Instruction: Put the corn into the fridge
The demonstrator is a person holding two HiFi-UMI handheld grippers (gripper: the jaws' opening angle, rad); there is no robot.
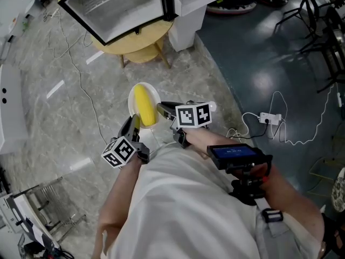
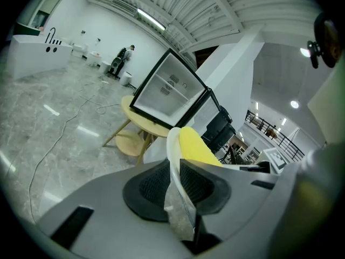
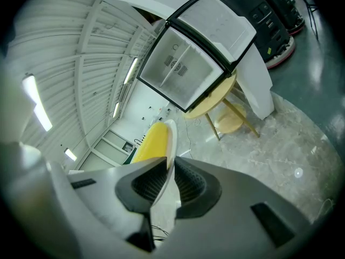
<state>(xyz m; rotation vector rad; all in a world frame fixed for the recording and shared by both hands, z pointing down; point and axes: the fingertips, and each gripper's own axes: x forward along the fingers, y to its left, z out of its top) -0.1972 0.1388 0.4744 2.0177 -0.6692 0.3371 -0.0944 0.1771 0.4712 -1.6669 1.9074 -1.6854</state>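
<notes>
A yellow corn cob (image 1: 143, 105) lies on a small white plate (image 1: 133, 99) held above the floor, between both grippers. My left gripper (image 1: 134, 122) is shut on the plate's near-left rim (image 2: 173, 161), with the corn (image 2: 197, 147) just beyond its jaws. At the plate's right rim (image 3: 170, 142), my right gripper (image 1: 161, 111) is likewise shut, the corn (image 3: 151, 143) showing to the left of the jaws. The small fridge (image 1: 116, 7) stands ahead on a round wooden table (image 1: 141, 41), its door open and its inside bare (image 3: 183, 63).
A white pillar (image 1: 186, 15) stands right of the table. A cable (image 1: 81, 77) runs across the marble floor on the left. A power strip with a white cord (image 1: 269, 118) lies on the dark floor to the right. A metal rack (image 1: 38, 209) sits at lower left.
</notes>
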